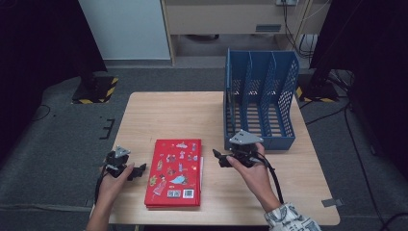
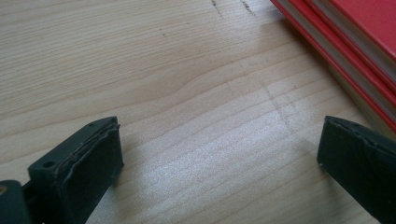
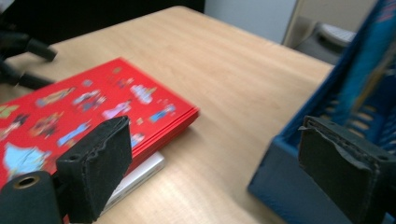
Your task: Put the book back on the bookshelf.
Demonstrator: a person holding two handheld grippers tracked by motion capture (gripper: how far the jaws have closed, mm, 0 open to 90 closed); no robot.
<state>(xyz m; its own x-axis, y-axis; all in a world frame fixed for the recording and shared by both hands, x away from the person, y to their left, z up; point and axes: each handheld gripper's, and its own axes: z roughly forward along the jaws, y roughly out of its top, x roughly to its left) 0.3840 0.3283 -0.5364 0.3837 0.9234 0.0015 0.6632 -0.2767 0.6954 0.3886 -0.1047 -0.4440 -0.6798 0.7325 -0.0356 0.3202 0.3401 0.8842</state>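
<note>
Lying flat on the surface left of the blue file rack, the red book is not yet picked up. Both grippers are released: left gripper left of the book, right gripper between book and rack. Grasping and filing remain.

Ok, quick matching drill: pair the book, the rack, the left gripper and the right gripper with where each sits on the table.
1. book
2. rack
3. left gripper
4. right gripper

a. far right corner of the table
b. between book and rack
c. flat, near the front edge
d. left of the book

Pairs: 1-c, 2-a, 3-d, 4-b
</note>
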